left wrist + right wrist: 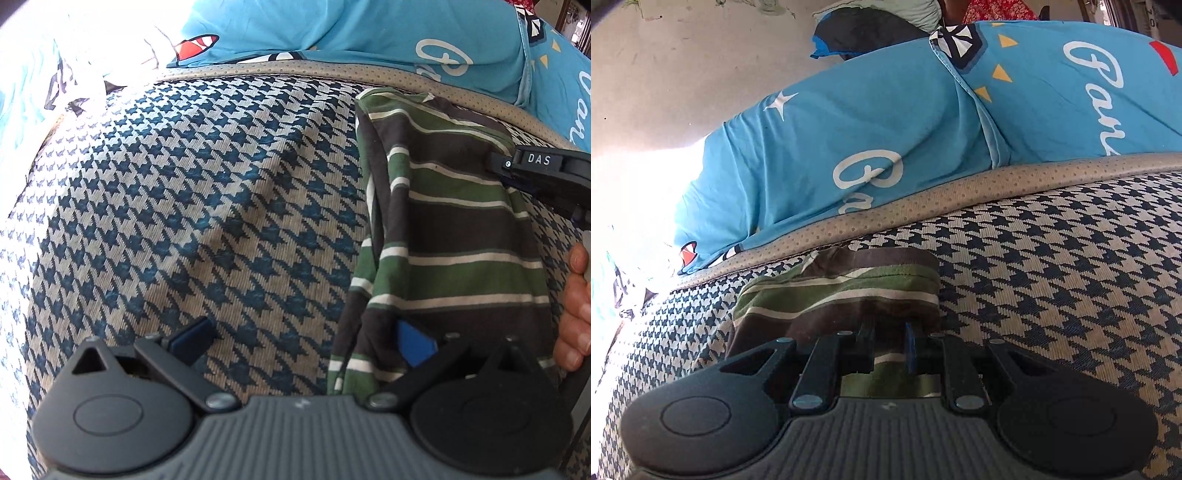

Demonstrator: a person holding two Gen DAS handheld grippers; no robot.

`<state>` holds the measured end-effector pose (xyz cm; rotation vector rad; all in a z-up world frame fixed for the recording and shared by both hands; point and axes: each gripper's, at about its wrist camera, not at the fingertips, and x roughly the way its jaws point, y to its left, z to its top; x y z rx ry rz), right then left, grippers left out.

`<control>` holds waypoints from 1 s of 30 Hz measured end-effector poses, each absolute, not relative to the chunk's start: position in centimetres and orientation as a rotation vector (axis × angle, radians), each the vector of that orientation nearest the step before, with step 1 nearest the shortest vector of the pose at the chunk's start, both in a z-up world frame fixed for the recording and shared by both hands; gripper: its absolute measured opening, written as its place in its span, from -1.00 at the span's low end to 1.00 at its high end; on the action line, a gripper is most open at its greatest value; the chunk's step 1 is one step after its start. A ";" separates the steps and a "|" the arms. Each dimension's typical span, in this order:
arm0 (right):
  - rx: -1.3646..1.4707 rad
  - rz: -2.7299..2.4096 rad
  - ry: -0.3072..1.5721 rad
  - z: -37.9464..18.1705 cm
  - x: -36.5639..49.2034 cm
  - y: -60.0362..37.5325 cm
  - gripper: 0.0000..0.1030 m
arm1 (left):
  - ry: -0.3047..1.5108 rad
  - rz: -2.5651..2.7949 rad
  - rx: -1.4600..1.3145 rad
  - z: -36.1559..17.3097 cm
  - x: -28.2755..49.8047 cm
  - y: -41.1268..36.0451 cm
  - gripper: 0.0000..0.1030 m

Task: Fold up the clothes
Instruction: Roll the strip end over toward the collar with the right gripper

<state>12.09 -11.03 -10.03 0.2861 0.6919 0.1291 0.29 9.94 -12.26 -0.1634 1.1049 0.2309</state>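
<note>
Left gripper (306, 339) of mine stands spread wide, one blue pad over bare upholstery and the other lying on the near edge of the striped garment (450, 229), not clamping it. On the other side my right gripper (889, 350) has its fingers drawn close together on the garment's edge (842, 295); I read that as a pinch on the cloth, though the low angle hides the actual contact. From the left wrist view I also see that gripper (543, 173) reaching in from the right, marked DAS, meeting the cloth's far right side.

The garment, in green, brown and white bands, lies folded into a long bundle on a houndstooth cushion (192, 206), towards its right part and near the beige piped border (923, 201). A hand (576, 306) shows at the right margin of the left view. Beyond the border sits blue printed bedding (879, 110) with white lettering, and behind that a pale wall (683, 66).
</note>
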 end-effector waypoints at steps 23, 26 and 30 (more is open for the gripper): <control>0.549 0.220 0.714 -11.5 12.5 -18.3 -0.32 | 1.102 0.224 -0.154 -12.2 -0.4 9.5 1.00; 0.553 0.252 0.713 -11.7 13.0 -17.7 -0.31 | 1.103 0.220 -0.155 -12.2 -0.4 9.6 1.00; 0.533 0.284 0.709 -11.9 13.5 -16.8 -0.31 | 1.104 0.217 -0.155 -12.2 -0.2 9.7 1.00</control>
